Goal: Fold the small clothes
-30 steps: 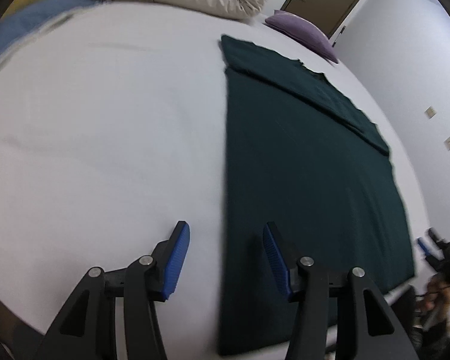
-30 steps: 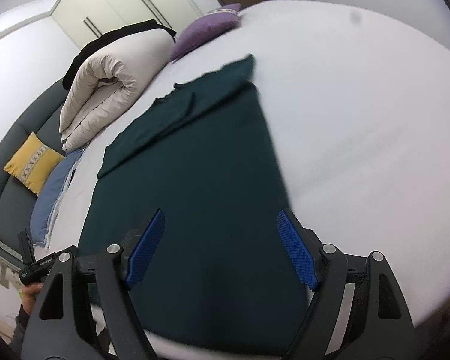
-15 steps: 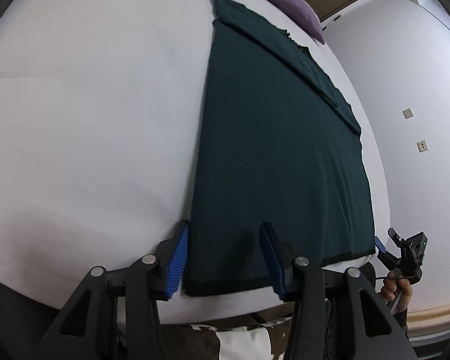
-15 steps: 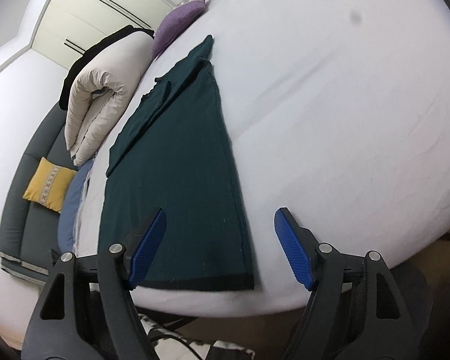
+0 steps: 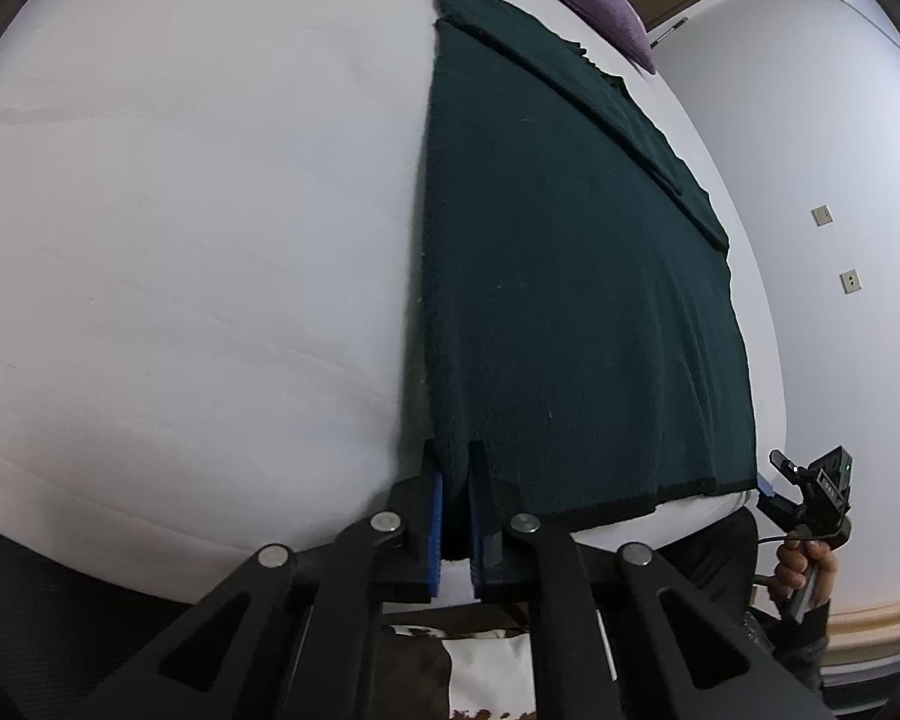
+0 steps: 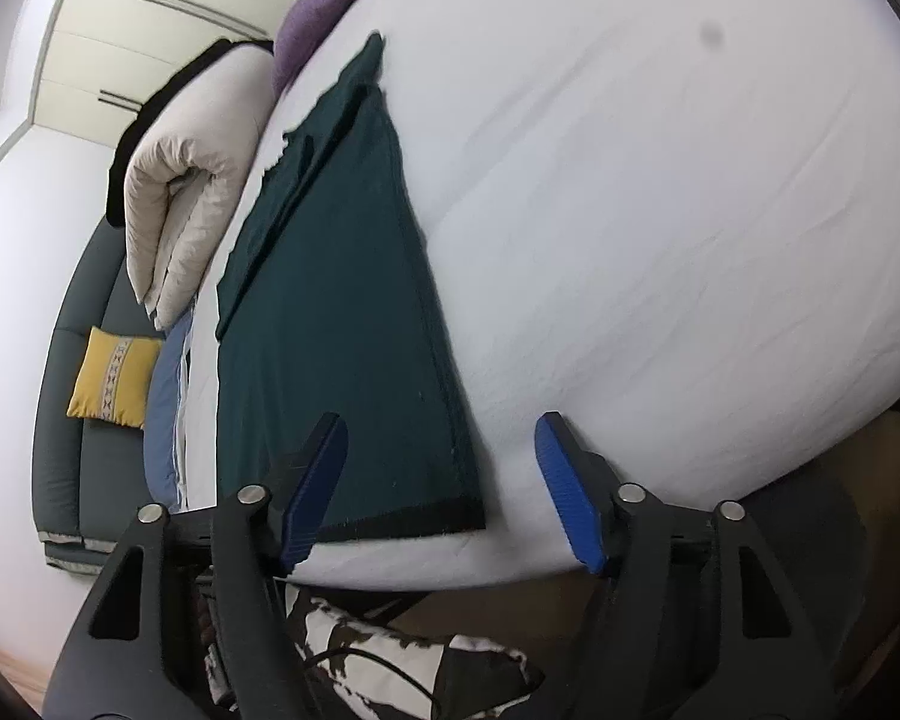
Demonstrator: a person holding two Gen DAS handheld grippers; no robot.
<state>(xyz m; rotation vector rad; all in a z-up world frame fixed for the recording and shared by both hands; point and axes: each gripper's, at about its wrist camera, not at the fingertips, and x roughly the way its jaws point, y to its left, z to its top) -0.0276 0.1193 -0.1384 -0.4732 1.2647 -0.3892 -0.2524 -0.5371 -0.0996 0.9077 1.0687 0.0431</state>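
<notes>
A dark green garment [image 5: 570, 276] lies flat on the white bed [image 5: 180, 240], sleeves folded in at the far end. My left gripper [image 5: 455, 480] is shut on its near left hem corner at the bed's edge. In the right wrist view the garment [image 6: 342, 312] lies ahead and to the left, and my right gripper [image 6: 444, 480] is open, its jaws on either side of the near right hem corner, not closed on it. The right gripper also shows at the far right of the left wrist view [image 5: 810, 492], at the hem's other corner.
A purple pillow [image 6: 321, 12] and a rolled cream duvet [image 6: 192, 180] lie at the bed's far end. A grey sofa with a yellow cushion [image 6: 114, 378] stands on the left. A patterned cushion [image 6: 390, 660] lies below the bed edge.
My left gripper moved in and closed on the garment's near left hem corner. My right gripper came closer to the right hem corner and stayed open.
</notes>
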